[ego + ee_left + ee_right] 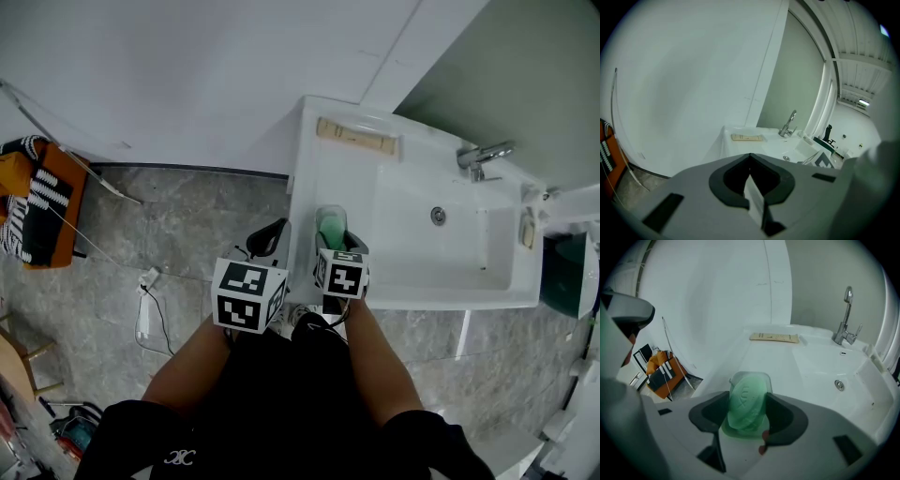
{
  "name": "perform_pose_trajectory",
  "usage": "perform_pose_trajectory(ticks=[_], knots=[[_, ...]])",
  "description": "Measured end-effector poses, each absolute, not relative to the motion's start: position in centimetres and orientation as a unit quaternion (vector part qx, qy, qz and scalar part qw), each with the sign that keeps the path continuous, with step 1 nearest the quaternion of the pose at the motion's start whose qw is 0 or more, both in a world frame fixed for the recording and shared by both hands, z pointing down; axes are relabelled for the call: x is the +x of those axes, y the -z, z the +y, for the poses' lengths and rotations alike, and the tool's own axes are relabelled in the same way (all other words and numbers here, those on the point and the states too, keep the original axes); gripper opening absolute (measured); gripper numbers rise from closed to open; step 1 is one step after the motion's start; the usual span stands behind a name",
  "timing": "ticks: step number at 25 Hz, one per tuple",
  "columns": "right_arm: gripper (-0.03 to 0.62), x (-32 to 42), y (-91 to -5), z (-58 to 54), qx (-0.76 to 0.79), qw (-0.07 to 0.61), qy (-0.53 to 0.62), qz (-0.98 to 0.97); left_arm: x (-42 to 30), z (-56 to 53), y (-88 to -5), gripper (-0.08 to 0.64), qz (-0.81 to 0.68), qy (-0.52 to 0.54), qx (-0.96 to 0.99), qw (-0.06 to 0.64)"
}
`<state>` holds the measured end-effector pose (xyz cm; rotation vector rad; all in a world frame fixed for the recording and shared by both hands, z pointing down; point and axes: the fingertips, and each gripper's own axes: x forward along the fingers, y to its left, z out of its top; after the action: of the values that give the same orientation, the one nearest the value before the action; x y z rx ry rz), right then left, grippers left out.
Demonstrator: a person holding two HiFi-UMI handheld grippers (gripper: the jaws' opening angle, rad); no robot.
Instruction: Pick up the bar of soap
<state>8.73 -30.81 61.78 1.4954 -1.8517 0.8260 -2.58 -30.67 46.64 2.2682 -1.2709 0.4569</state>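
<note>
The bar of soap [746,399] is pale green and oval with a stamped mark. It lies in a clear dish [765,379] on the white ledge at the sink's left. My right gripper [747,404] points down at it with one dark jaw on each side of the soap, close to its edges and not seen squeezing it. In the head view the soap [331,228] shows just beyond the right gripper [332,236]. My left gripper [270,239] hangs over the floor to the left of the sink. Its jaws meet in the left gripper view [750,157] with nothing in them.
The white sink [487,281] has a chrome tap [483,155] at the back right and a drain [438,216]. A flat beige packet [356,138] lies on the back ledge. An orange object [42,202] and a cable [150,281] are on the grey floor at left.
</note>
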Motion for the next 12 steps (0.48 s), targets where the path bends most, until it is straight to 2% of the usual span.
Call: perform_pose_trajectory(ticks=[4, 10, 11, 12], knots=[[0.239, 8.8, -61.3, -30.9, 0.569, 0.294, -0.312, -0.702, -2.8, -30.6, -46.8, 0.006, -0.467, -0.169, 0.831, 0.25], [0.232, 8.6, -60.9, -30.9, 0.568, 0.315, -0.284, -0.705, -2.4, -30.8, -46.9, 0.006, -0.464, -0.17, 0.833, 0.25], [0.221, 8.6, -60.5, -31.0, 0.572, 0.32, -0.27, -0.705, -2.4, -30.8, -46.9, 0.006, -0.464, -0.17, 0.833, 0.25], [0.177, 8.5, -60.0, -31.1, 0.576, 0.327, -0.253, -0.706, -2.4, -30.9, -47.0, 0.006, -0.464, -0.17, 0.833, 0.25]])
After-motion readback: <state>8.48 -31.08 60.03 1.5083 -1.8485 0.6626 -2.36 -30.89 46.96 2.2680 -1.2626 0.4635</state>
